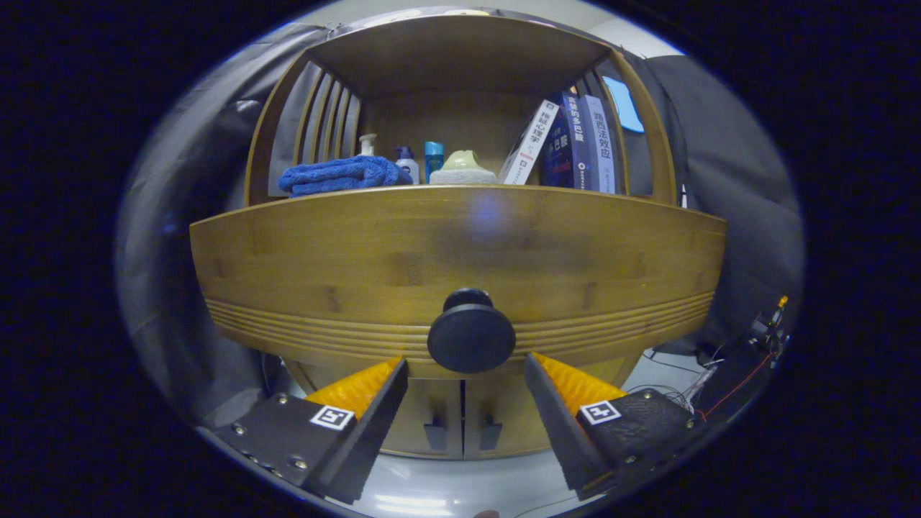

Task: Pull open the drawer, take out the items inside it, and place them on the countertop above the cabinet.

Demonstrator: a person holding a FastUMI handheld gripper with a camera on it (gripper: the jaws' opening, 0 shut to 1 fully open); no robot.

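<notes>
So the drawer (460, 252) front sits right in front of the gripper (466, 370), and its round knob (471, 338) sits just ahead of the jaws, pretty much centred in the gap. The jaws are spread wide, one finger on each side of the knob, neither touching it. You can't see whether the drawer is slid out at all, or what's inside, so this fits both going in to pull it and having just let go of it.

If it's a pull: stay level with the knob, squeeze it evenly from both sides, then draw straight back so the drawer doesn't bind.

Pose-wise, the gripper points square at the drawer front, level, a touch below the knob. The bench (460, 188) above carries a blue towel (342, 175), bottles (408, 162) and books (568, 144).
</notes>
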